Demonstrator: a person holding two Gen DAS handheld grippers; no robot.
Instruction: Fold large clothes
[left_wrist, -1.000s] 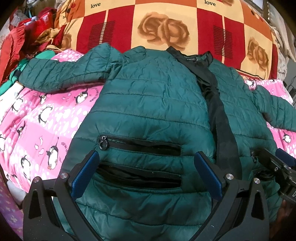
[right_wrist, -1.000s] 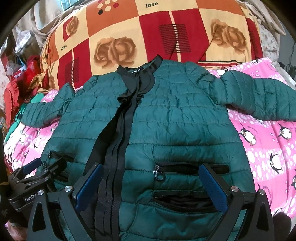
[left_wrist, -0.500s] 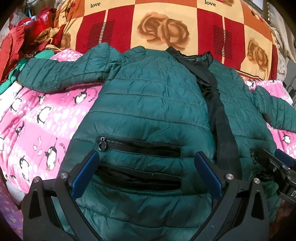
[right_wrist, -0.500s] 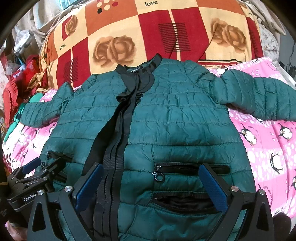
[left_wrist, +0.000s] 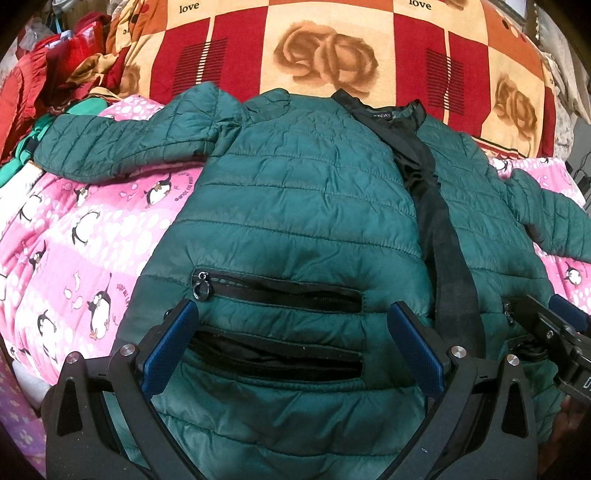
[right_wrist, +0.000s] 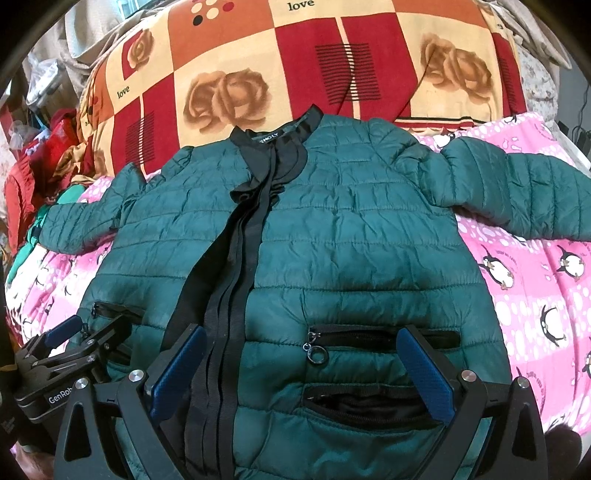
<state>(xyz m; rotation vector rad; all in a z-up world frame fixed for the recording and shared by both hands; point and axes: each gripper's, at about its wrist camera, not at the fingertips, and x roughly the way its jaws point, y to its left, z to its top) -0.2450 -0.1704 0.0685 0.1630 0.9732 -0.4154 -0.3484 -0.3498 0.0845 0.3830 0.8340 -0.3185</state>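
a dark green quilted puffer jacket (left_wrist: 303, 206) lies spread flat, front side up, on a pink blanket printed with penguins (left_wrist: 74, 251). its long axis runs from the hem, nearest the cameras, away to the black collar (right_wrist: 280, 136), which points toward a red, orange and cream checked blanket with brown roses (right_wrist: 295, 74) at the far side. the black zipper strip (right_wrist: 236, 266) runs down the middle along that same axis. both sleeves reach out sideways, one to the left (left_wrist: 110, 147) and one to the right (right_wrist: 524, 192), each resting on the pink blanket. every front panel carries two horizontal black pocket openings, and a ring pull hangs at the upper zipper (left_wrist: 202, 290) on the left panel. the left gripper (left_wrist: 291, 350) hovers over the left panel near the hem, its blue-padded fingers (left_wrist: 170, 347) spread wide and holding nothing, framing the lower pocket. the right gripper (right_wrist: 303, 373) hovers over the right panel the same way, fingers (right_wrist: 424, 373) wide apart and holding nothing. a heap of red and green clothes (left_wrist: 33, 92) sits at the far left edge.
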